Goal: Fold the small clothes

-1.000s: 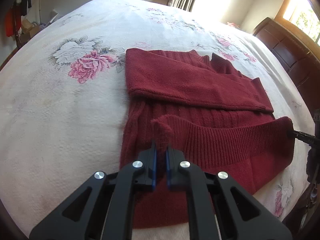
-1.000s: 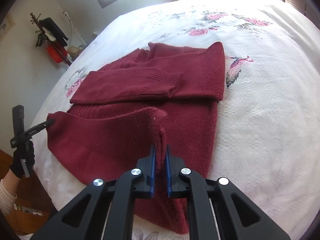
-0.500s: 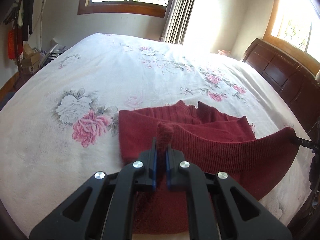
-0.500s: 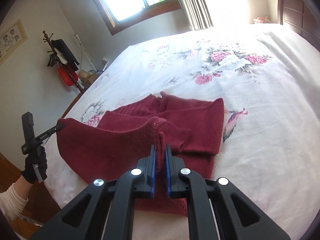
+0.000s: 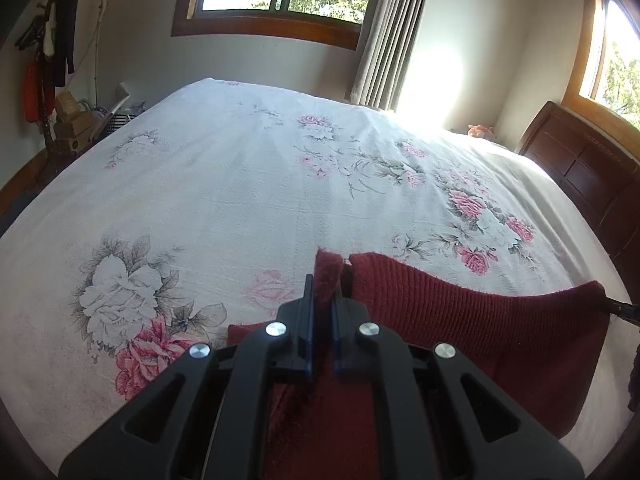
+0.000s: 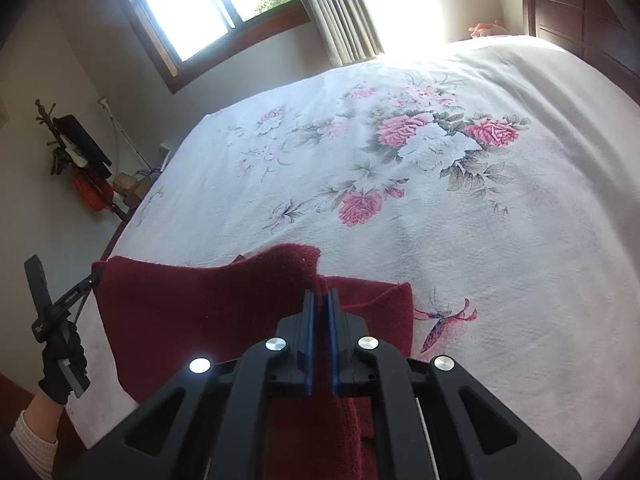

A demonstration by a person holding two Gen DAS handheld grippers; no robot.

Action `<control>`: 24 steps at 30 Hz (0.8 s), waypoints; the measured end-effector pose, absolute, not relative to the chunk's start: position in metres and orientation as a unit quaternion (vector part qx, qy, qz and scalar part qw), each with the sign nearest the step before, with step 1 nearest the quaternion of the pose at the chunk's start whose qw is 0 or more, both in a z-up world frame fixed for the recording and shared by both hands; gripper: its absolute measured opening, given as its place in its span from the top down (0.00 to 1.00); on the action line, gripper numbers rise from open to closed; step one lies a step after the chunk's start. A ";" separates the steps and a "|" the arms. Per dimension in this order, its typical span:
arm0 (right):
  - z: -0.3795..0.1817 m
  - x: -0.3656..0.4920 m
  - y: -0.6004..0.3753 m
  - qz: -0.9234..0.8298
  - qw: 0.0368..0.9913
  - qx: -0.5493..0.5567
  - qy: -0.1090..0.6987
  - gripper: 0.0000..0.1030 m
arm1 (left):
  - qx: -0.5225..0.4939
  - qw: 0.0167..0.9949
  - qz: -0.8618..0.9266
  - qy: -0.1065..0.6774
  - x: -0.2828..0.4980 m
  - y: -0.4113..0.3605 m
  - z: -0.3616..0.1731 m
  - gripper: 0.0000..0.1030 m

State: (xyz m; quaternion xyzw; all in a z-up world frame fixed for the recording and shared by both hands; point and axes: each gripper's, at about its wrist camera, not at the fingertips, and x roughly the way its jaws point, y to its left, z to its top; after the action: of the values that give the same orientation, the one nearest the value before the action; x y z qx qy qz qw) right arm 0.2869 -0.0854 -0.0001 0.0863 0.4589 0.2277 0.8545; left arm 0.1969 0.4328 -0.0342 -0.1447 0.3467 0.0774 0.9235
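**With Both Hem Corners Pinched, the Fold Is in Mid-Air**

While the dark red knitted sweater [image 5: 460, 320] hangs lifted by its ribbed lower edge above the white floral bedspread [image 5: 240, 200], each gripper is clamped on one corner of it. The left gripper [image 5: 322, 304] has its blue-padded jaws together on a tuft of red knit at lower centre of its view; the right gripper [image 6: 320, 312] grips the other corner the same way, jaws pressed onto the fabric. Between them the hem sags in a shallow curve, and the rest of the garment lies on the bed at the bottom of both frames.

To do this fold well, I judge both corners should travel forward at equal height and pace, keeping the hem taut enough to stay straight, then come down together over the shoulder end so the edges line up. Letting go of one side first would likely skew the fold.

Both tools point forward and slightly upward across the bed. At lower left of the right view, the person's black-gloved hand [image 6: 62, 354] holds the left tool's handle upright, cream knitted sleeve [image 6: 34, 438] below.
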 end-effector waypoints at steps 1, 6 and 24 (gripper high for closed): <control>-0.008 0.294 -0.086 0.220 0.853 0.085 0.465 1.00 | -0.144 0.921 0.080 0.353 0.204 0.435 -0.042 0.96; -0.042 0.325 -0.095 0.192 0.843 0.085 0.495 1.00 | -0.125 0.907 0.085 0.393 0.238 0.435 -0.084 0.95; -0.135 0.330 -0.059 0.171 0.791 0.037 0.586 0.57 | -0.169 0.872 0.122 0.443 0.223 0.477 -0.122 0.60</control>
State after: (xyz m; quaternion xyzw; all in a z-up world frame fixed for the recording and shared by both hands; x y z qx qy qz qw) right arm 0.3295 -0.0590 -0.1349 0.0368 0.5857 0.1713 0.7913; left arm 0.2230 0.4769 -0.1224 -0.1687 0.4431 0.1221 0.8719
